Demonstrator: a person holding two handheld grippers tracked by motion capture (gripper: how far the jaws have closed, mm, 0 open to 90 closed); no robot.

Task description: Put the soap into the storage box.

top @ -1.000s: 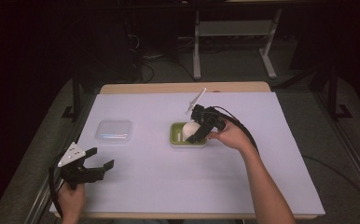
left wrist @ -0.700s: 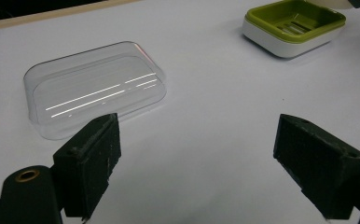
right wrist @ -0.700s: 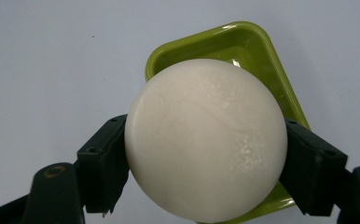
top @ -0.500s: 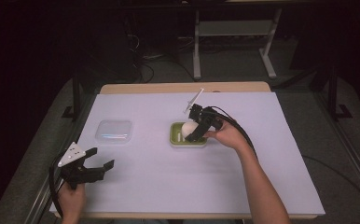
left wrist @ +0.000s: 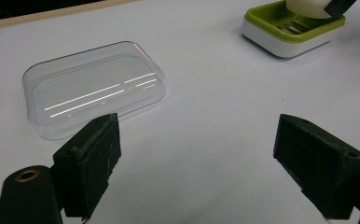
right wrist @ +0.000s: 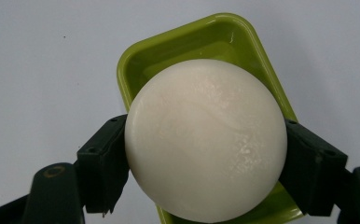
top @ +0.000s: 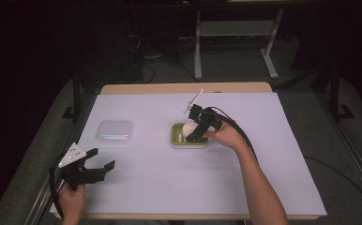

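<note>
Right gripper (right wrist: 206, 154) clamps the round white soap (right wrist: 206, 140) on both sides — just over the green dish (right wrist: 136, 60), mid-table. Left gripper (left wrist: 206, 158) — jaws wide apart, empty — sits at the table's near left corner.

A lab or test room set up for recording, not a home: the counter (top: 282, 187) wears a plain white sheet, dark curtains close it in, cables (top: 144, 70) lie loose on the grey floor (top: 245, 65), and a bare metal stand (top: 235, 33) waits behind, its feet on that floor
</note>
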